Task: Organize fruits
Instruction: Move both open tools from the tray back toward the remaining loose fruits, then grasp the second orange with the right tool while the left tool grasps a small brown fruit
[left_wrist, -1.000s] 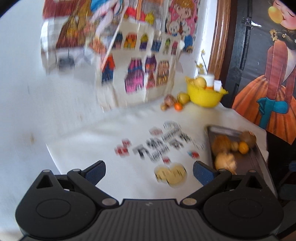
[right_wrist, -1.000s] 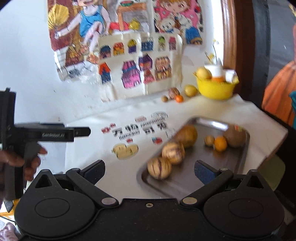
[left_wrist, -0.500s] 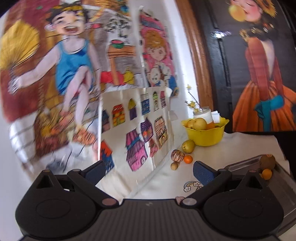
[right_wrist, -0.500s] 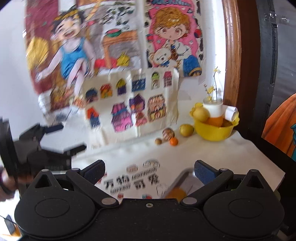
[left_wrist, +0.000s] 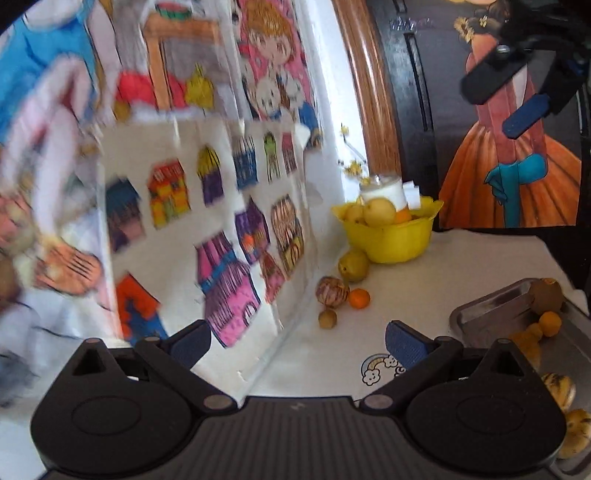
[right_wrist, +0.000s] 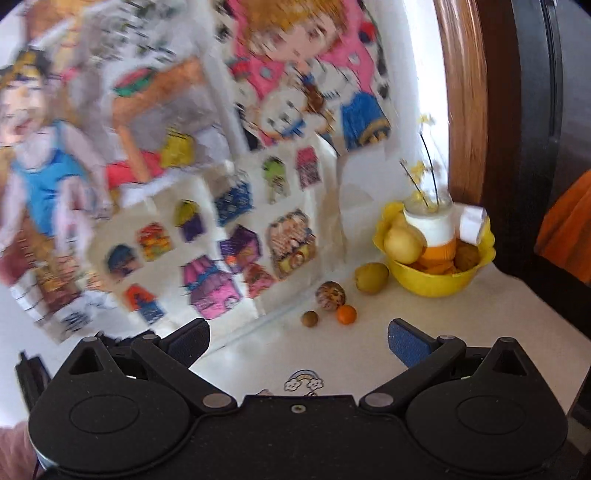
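Observation:
Loose fruit lies on the white tablecloth by the wall: a yellow-green pear (left_wrist: 353, 265) (right_wrist: 371, 277), a striped round fruit (left_wrist: 331, 291) (right_wrist: 330, 296), a small orange (left_wrist: 359, 298) (right_wrist: 346, 314) and a small brown fruit (left_wrist: 327, 318) (right_wrist: 309, 318). A yellow bowl (left_wrist: 391, 240) (right_wrist: 436, 282) behind them holds more fruit and a jar. A metal tray (left_wrist: 480, 314) at the right carries several fruits. My left gripper (left_wrist: 297, 341) is open and empty, well short of the loose fruit. My right gripper (right_wrist: 298, 341) is open and empty too, and shows at the left view's top right.
Colourful drawings (left_wrist: 221, 206) (right_wrist: 207, 240) lean against the wall at the left, close to the loose fruit. A wooden frame (left_wrist: 369, 92) (right_wrist: 465, 110) and a dark panel with a painted figure (left_wrist: 517, 177) stand behind the table's right end.
Both grippers have moved forward and closer to the wall; the loose fruit and the yellow bowl look larger. The tray has slipped out of the right wrist view.

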